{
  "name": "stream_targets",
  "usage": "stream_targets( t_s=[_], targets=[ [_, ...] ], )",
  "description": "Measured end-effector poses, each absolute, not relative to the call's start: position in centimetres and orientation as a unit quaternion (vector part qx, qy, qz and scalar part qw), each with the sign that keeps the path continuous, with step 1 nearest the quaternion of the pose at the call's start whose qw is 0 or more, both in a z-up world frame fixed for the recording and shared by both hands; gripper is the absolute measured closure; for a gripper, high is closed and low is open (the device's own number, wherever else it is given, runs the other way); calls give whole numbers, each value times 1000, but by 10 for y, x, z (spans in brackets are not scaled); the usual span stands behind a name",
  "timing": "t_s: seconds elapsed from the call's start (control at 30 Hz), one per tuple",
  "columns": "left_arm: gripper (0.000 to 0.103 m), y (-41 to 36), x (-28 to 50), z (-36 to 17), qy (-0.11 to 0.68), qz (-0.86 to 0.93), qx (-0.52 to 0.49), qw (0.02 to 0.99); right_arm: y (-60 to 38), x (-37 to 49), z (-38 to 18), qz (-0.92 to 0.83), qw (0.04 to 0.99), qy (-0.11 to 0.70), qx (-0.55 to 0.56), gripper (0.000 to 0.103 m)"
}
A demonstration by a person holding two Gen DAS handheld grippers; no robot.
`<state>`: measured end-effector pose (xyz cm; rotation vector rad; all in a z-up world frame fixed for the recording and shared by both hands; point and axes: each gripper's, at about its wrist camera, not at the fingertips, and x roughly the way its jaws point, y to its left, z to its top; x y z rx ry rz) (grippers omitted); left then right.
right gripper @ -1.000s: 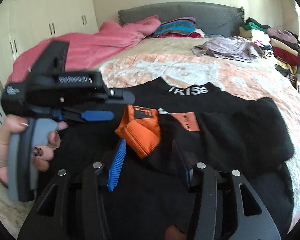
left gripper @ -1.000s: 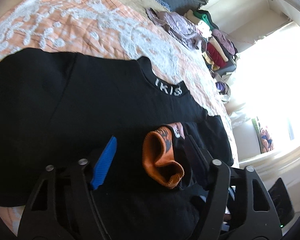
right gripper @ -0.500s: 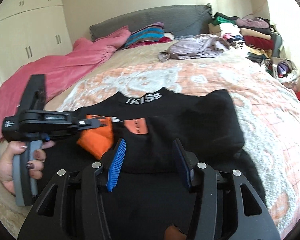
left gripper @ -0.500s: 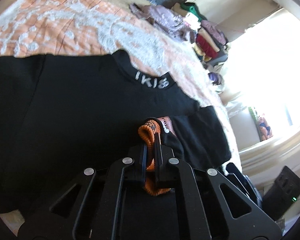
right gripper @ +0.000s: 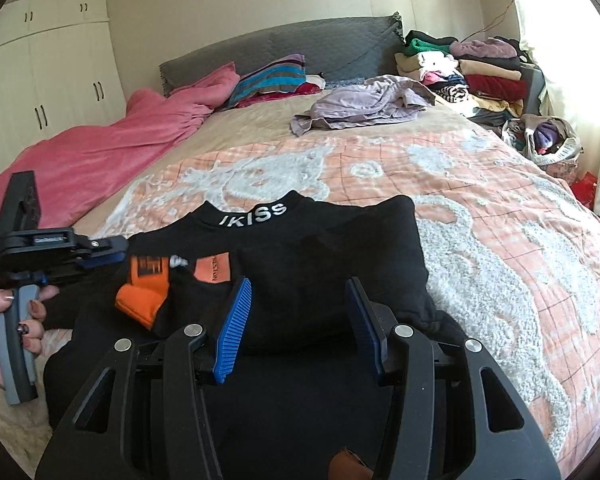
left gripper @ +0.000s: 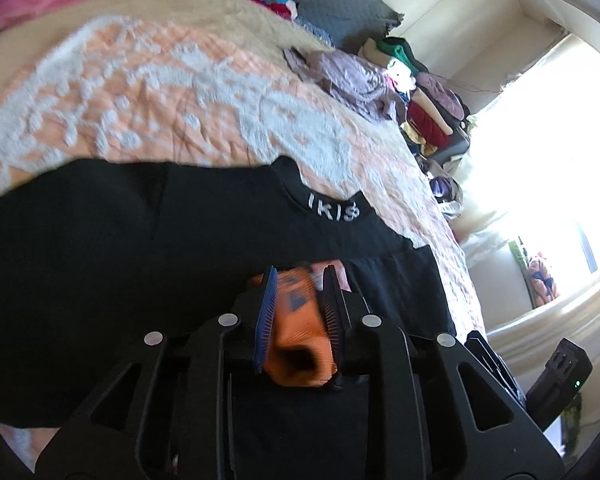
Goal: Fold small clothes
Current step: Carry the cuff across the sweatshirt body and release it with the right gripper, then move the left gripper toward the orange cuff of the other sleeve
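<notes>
A black top (right gripper: 312,248) with white collar lettering lies flat on the bed, also in the left wrist view (left gripper: 148,240). Its right sleeve is folded in across the chest, ending in an orange cuff (right gripper: 144,292). My left gripper (left gripper: 298,308) has its jaws partly open around that orange cuff (left gripper: 296,340), which sits between the pads; it also shows in the right wrist view (right gripper: 100,254). My right gripper (right gripper: 296,328) is open and empty, just above the folded sleeve.
A peach and white bedspread (right gripper: 480,216) covers the bed. A pink blanket (right gripper: 100,148) lies at the left, a crumpled lilac garment (right gripper: 364,106) near the headboard, stacked clothes (right gripper: 472,68) at the far right. A bright window (left gripper: 560,160) is to the right.
My left gripper closed tight on the orange cuff half a second ago and has now parted, the cuff loose between the pads. My right gripper drew back over the sleeve, still open.
</notes>
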<state>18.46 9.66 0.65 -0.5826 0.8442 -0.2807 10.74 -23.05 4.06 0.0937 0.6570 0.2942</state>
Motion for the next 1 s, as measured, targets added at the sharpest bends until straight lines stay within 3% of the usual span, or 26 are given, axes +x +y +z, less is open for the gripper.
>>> stream_targets(
  t_s=[0.2, 0.33, 0.5, 0.6, 0.63, 1.0],
  targets=[
    [88, 78, 180, 5, 417, -144, -239, 865, -231, 110, 39, 138, 935, 322, 44, 55],
    [72, 57, 182, -14, 451, -130, -201, 860, -231, 116, 39, 133, 936, 325, 39, 55],
    [72, 49, 179, -29, 479, -100, -152, 859, -230, 126, 37, 123, 935, 333, 20, 55],
    [89, 52, 174, -32, 477, -95, -148, 861, -232, 133, 33, 116, 933, 341, 11, 55],
    [100, 52, 173, -30, 474, -95, -142, 864, -233, 135, 32, 114, 932, 344, 10, 55],
    [102, 60, 149, -23, 460, -93, -137, 872, -252, 150, 14, 82, 924, 374, 12, 55]
  ],
)
